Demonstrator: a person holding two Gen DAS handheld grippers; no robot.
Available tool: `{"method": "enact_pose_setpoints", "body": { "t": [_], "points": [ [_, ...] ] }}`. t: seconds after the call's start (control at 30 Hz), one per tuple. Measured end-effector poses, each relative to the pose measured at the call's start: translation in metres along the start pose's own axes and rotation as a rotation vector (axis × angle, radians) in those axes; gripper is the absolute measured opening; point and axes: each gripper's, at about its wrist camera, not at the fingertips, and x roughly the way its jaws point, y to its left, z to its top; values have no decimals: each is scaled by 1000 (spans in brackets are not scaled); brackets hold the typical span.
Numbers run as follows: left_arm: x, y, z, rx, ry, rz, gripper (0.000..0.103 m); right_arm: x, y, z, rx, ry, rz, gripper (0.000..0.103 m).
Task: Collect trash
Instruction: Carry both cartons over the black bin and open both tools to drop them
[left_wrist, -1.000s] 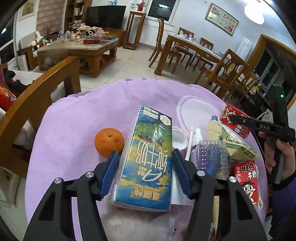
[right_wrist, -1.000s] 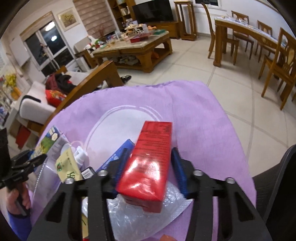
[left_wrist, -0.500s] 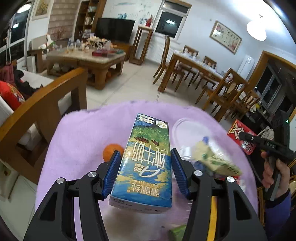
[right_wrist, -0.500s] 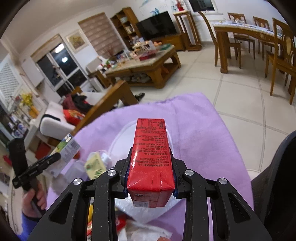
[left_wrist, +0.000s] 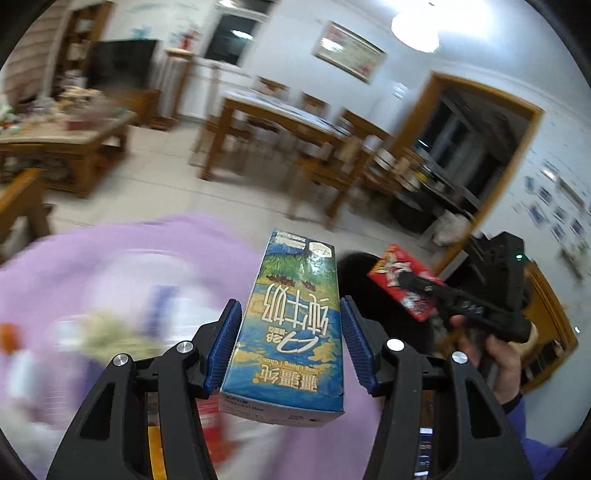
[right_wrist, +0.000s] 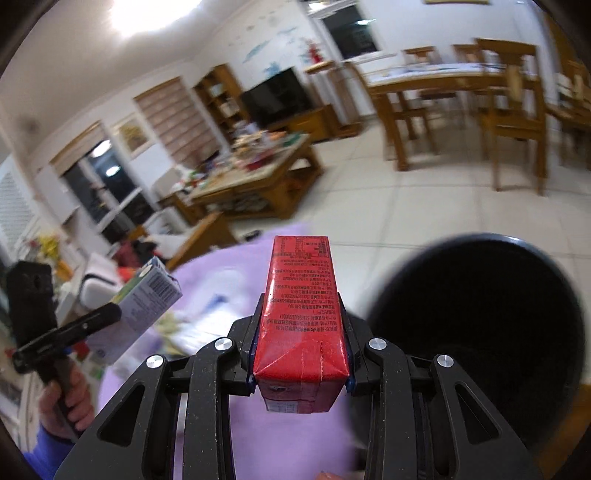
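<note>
Only the right wrist view shows the round black bin (right_wrist: 480, 332) plainly, its dark mouth low on the right, just beside the lilac-covered tabletop (right_wrist: 295, 435). The left wrist view gives only a dark sliver of it, but shows blurred litter (left_wrist: 110, 336) lying on the cloth at the left.

The left gripper (left_wrist: 291, 332) holds a blue milk carton (left_wrist: 291, 332) lifted above the cloth, its jaws set wide against the two long sides. The carton is printed with grass, water and large white characters, and looks undented.

The right gripper (right_wrist: 301, 332) clamps a slim red carton (right_wrist: 301, 317) with narrow jaws. Its glossy face carries fine black print, with a folded seam at the near end.
</note>
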Motion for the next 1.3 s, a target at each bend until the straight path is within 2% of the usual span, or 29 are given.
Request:
{"method": "enact_pose_setpoints", "body": {
  "t": [0.03, 0.17, 0.3, 0.4, 0.6, 0.83, 0.9, 0.93, 0.97, 1.1, 1.2, 1.3],
  "points": [
    [26, -24, 2, 32, 30, -24, 53, -6, -17, -6, 14, 8, -27, 32],
    [104, -75, -1, 74, 142, -82, 52, -21, -78, -35, 55, 62, -102, 32],
    [176, -104, -5, 101, 224, -55, 52, -17, -106, -58, 46, 94, -144, 32],
    [209, -106, -5, 105, 257, -16, 52, -10, -117, -70, 38, 104, -143, 32],
    [234, -113, -13, 139, 299, 37, 52, 4, -127, -76, 11, 111, -186, 32],
    [215, -117, -21, 164, 302, 44, 53, 20, -114, -65, -6, 119, -201, 35],
    [207, -115, -21, 163, 298, 34, 54, 20, -111, -59, -6, 117, -201, 44],
    [201, -117, -25, 162, 295, 28, 54, 21, -105, -51, -2, 112, -202, 52],
    [193, -117, -28, 159, 290, 20, 55, 20, -104, -50, -1, 107, -201, 54],
    [151, -113, -29, 152, 236, -10, 71, 17, -86, -45, -5, 88, -196, 54],
    [99, -97, -31, 144, 162, -23, 72, 17, -53, -39, -48, 76, -172, 54],
    [47, -65, -33, 112, 91, 5, 72, 22, -3, -37, -116, 68, -116, 64]
  ]
}}
